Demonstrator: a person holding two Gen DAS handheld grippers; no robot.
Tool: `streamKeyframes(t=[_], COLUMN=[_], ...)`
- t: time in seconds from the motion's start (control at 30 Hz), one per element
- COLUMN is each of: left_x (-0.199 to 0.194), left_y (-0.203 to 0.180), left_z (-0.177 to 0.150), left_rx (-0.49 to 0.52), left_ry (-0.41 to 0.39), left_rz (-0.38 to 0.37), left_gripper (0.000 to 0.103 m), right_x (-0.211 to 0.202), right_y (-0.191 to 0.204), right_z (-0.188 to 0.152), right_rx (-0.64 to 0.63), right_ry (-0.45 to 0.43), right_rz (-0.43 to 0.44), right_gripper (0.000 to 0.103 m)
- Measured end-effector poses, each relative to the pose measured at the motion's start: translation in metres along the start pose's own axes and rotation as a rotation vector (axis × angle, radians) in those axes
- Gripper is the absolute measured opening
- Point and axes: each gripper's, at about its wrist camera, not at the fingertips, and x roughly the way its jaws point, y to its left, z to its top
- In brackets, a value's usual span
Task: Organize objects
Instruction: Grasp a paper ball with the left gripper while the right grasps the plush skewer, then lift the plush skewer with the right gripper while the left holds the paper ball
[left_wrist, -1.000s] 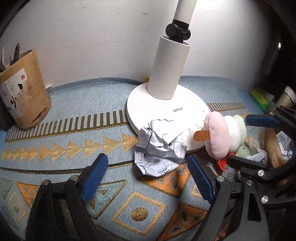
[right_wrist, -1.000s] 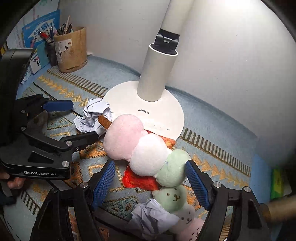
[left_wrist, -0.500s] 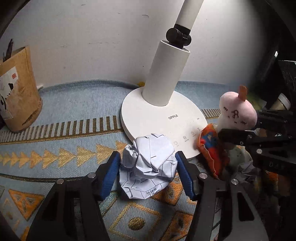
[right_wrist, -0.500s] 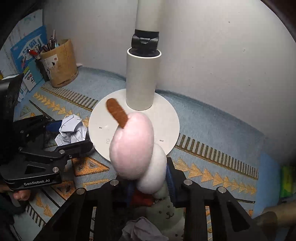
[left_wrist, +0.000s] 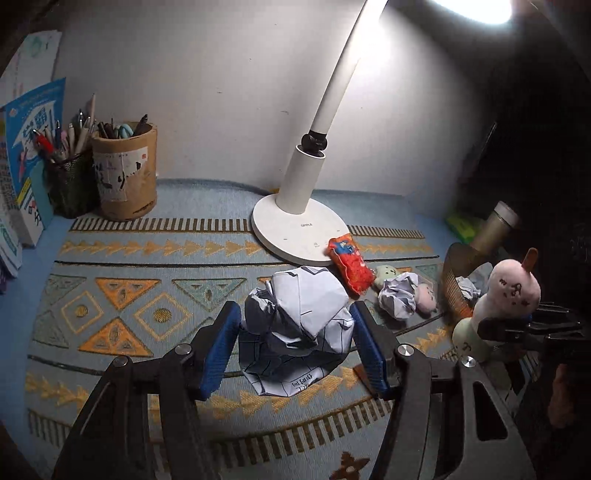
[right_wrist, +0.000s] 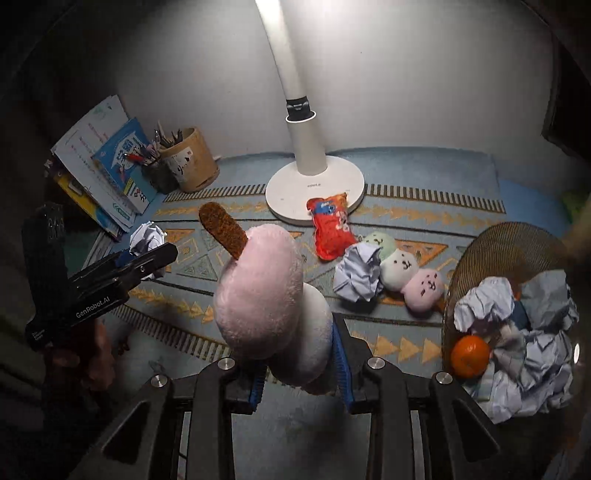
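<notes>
Crumpled white paper fills the space between our left gripper's blue pads, which are clamped on that large paper ball and hold it above the patterned blue mat. Our right gripper is pinched tight on the dango plush, a skewer toy of pink, white and green balls, its brown stick end tilted up to the left, clear of the mat. Beside the white lamp base a red snack packet lies partly on the base's edge. Just right of it a smaller paper ball touches a second dango plush lying flat. Far right, the woven basket holds more crumpled paper and an orange. At the back left, a brown pen pot stands beside leaning books.
</notes>
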Motion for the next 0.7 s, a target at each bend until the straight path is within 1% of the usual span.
streamKeyframes(t=[0.1, 0.13, 0.2, 0.23, 0.27, 0.37, 0.4, 0.47, 0.5, 0.57, 0.6, 0.63, 0.7], left_x=[-0.014, -0.011, -0.002, 0.003, 0.012, 0.027, 0.028, 0.033, 0.034, 0.036, 0.034, 0.033, 0.033], left_y=[-0.013, -0.014, -0.014, -0.014, -0.011, -0.006, -0.006, -0.002, 0.000, 0.005, 0.006, 0.007, 0.008], left_z=[-0.016, -0.023, -0.035, -0.042, -0.048, -0.064, -0.068, -0.074, -0.077, -0.079, -0.078, -0.078, -0.078], left_rx=[0.036, 0.045, 0.037, 0.032, 0.030, 0.020, 0.017, 0.012, 0.008, -0.013, -0.019, -0.022, -0.030], left_ry=[-0.023, -0.026, -0.005, 0.004, 0.008, 0.023, 0.025, 0.028, 0.027, 0.034, 0.018, 0.005, 0.002], left_rz=[0.009, 0.013, 0.002, 0.000, 0.000, -0.002, -0.002, -0.007, -0.014, -0.028, -0.041, -0.046, -0.046], left_gripper=[0.059, 0.059, 0.059, 0.059, 0.059, 0.059, 0.059, 0.059, 0.059, 0.059, 0.059, 0.059, 0.059], right_x=[0.013, 0.018, 0.033, 0.039, 0.044, 0.058, 0.060, 0.059, 0.059, 0.058, 0.059, 0.059, 0.061], right_y=[-0.009, -0.013, -0.019, -0.019, -0.021, -0.015, -0.012, -0.005, -0.003, 0.000, 0.001, 0.002, 0.009], right_z=[-0.026, -0.033, -0.037, -0.037, -0.037, -0.035, -0.035, -0.038, -0.040, -0.043, -0.044, -0.043, -0.042], right_rx=[0.080, 0.105, 0.140, 0.154, 0.171, 0.226, 0.232, 0.212, 0.198, 0.185, 0.189, 0.192, 0.172], right_ry=[0.089, 0.117, 0.150, 0.160, 0.168, 0.208, 0.209, 0.195, 0.190, 0.180, 0.166, 0.152, 0.138], right_rz=[0.107, 0.101, 0.009, -0.019, -0.008, 0.117, 0.136, 0.123, 0.106, 0.094, 0.108, 0.125, 0.123], right_gripper=[0.030, 0.030, 0.030, 0.032, 0.032, 0.033, 0.033, 0.034, 0.039, 0.055, 0.067, 0.070, 0.070])
